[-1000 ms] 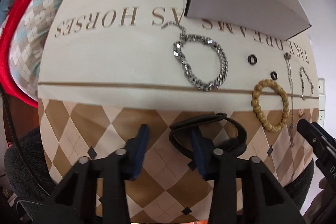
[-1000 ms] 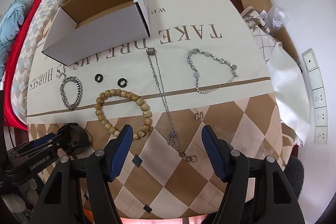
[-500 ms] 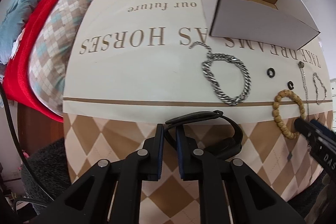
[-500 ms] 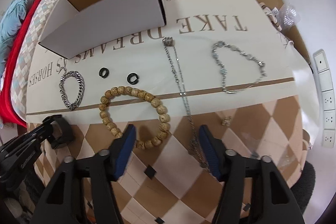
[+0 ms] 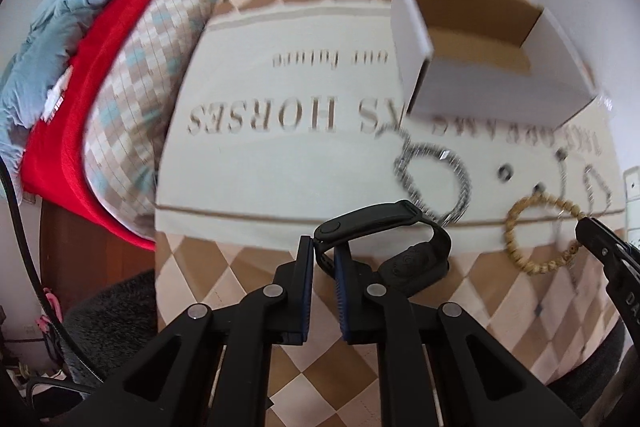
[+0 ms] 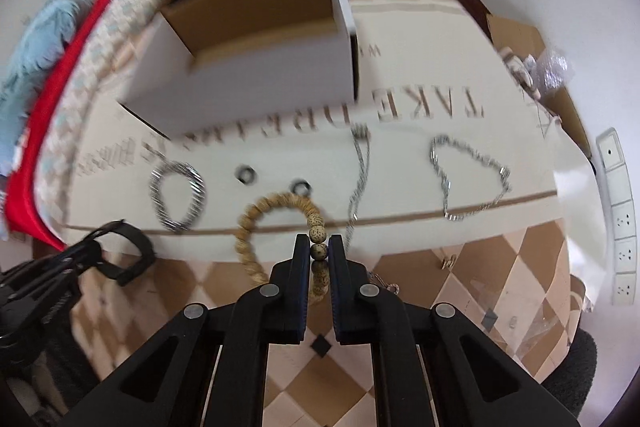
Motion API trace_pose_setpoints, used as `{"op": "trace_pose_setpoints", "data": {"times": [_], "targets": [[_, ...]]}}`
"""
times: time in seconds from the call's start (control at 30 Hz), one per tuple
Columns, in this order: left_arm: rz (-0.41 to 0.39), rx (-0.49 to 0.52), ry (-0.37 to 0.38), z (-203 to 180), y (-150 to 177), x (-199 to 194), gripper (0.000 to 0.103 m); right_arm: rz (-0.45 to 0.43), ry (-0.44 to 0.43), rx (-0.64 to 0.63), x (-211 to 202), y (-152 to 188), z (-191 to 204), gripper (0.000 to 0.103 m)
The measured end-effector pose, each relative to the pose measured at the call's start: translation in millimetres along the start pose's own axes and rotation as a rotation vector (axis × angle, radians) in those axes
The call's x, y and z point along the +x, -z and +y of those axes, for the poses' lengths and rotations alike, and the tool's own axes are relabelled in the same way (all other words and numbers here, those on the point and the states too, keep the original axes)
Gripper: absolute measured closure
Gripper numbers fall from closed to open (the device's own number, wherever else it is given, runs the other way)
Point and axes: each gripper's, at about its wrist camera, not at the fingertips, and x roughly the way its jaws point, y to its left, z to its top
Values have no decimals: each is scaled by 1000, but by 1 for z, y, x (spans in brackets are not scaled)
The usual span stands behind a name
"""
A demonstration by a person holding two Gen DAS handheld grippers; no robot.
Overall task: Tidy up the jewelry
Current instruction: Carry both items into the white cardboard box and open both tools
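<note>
Now the left gripper [image 5: 324, 259] has clamped the black watch strap [image 5: 384, 227] and raised it off the cloth; the right gripper [image 6: 319, 251] has just closed on the wooden bead bracelet [image 6: 276, 215], both ready for the cardboard box [image 6: 256, 67].

The tablecloth [image 5: 280, 163] was cream across its middle, printed with tan-gold lettering, and bordered by a diamond pattern of brown, tan and pale beige with small dark squares. The cardboard box [image 5: 492, 99] was white outside and plain brown inside. The watch band [image 5: 384, 223] was matte black. The beaded bracelet [image 6: 280, 211] was sandy tan, its beads speckled with dark dots. The curb-chain bracelet [image 5: 436, 179] and the thin chains [image 6: 468, 179] were silver. Two small rings [image 6: 246, 174] were black. Gripper pads [image 6: 334, 267] were dark blue on black frames. The bedding [image 5: 132, 67] showed a red band, a blue fluffy blanket and beige-and-teal checks.
</note>
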Motion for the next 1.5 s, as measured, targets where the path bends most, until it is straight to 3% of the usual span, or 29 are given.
{"op": "trace_pose_setpoints", "data": {"times": [0.4, 0.7, 1.03, 1.27, 1.37, 1.5], "targets": [[-185, 31, 40, -33, -60, -68, 96, -160, -83, -42, -88, -64, 10, 94], [-238, 34, 58, -45, -100, -85, 96, -234, -75, -64, -105, -123, 15, 94], [-156, 19, 117, -50, -141, -51, 95, -143, -110, -50, -56, -174, 14, 94], [-61, 42, 166, -61, -157, -12, 95, -50, -120, -51, -10, -186, 16, 94], [-31, 46, 194, -64, -164, -3, 88, -32, -125, -52, -1, -188, 15, 94], [-3, 34, 239, -64, -172, 0, 87, 1, -178, -43, 6, -194, 11, 93]]}}
